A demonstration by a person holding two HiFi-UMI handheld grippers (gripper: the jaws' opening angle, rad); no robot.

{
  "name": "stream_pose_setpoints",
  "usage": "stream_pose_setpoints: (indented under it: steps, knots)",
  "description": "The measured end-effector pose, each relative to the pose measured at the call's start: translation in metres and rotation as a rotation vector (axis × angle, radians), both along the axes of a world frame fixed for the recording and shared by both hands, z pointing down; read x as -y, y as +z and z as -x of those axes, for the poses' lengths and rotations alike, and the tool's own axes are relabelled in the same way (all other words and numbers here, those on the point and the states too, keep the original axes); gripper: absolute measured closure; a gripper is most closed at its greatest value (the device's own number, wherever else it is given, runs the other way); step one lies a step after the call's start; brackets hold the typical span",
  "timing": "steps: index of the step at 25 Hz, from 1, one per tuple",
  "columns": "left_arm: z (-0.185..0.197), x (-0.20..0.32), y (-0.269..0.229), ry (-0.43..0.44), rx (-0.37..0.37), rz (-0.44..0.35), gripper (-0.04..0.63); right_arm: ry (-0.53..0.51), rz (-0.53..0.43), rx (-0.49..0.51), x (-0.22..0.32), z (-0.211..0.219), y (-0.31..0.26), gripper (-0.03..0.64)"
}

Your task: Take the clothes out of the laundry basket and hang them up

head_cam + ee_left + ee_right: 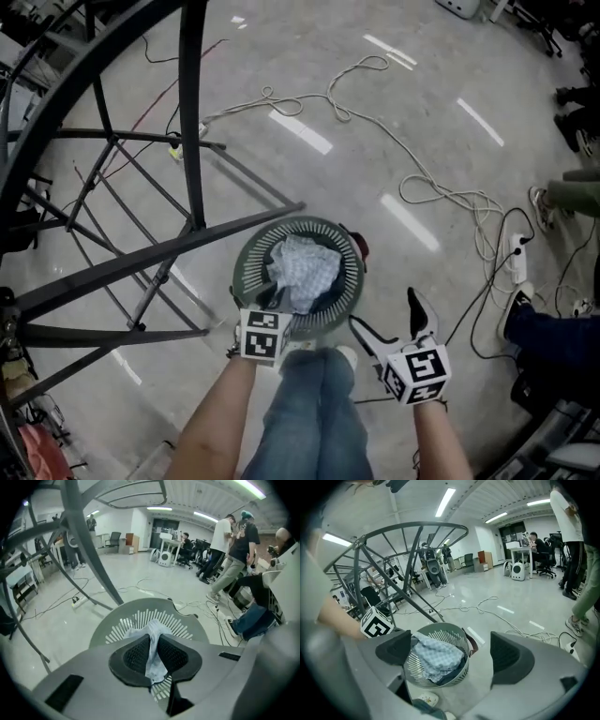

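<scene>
Currently, the pale checked garment (302,270) sits bunched inside the laundry basket (246,267), filling most of the bowl from the far rim to the near rim. A darker fabric shows beneath it at the near wall (possibly a second item; not confirmed).

Progress: early. Nothing visible hangs on the drying rack (192,122), which stands on the floor at the basket's left edge. Extraction is under way. Lifting clear, carrying to the rack and hanging remain to be done.

Orientation: the heap has no clear long axis. Only the pinched fold has direction, running up out of the heap and through the pads toward the camera.

Left gripper (153,653): pressed together, pinching that fold at the basket's near rim.

Right gripper (452,651): jaws spread wide, holding nothing, positioned beside the basket's right rim, near but apart.
</scene>
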State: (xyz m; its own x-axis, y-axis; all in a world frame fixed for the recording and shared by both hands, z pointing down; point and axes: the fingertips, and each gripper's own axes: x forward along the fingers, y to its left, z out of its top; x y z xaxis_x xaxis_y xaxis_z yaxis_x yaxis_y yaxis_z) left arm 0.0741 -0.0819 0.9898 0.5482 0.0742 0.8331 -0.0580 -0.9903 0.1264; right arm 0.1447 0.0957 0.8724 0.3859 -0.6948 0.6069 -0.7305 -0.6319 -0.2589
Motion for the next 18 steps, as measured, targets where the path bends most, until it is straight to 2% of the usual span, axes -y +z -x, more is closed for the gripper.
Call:
stream_pose_setpoints:
  steps: [7,11,18]
  knots:
    - [0.011,-0.019,-0.072,0.065,-0.024,-0.057,0.546,-0.095,0.023,-0.03,-0.001,0.009,-0.068,0.087]
    - [0.024,-0.027,-0.113,0.101,-0.006,-0.086,0.546,-0.136,0.023,-0.036,0.001,0.016,-0.111,0.087]
    - [0.031,-0.037,-0.196,0.11,-0.039,-0.123,0.546,-0.238,0.025,-0.046,0.0,0.035,-0.188,0.087]
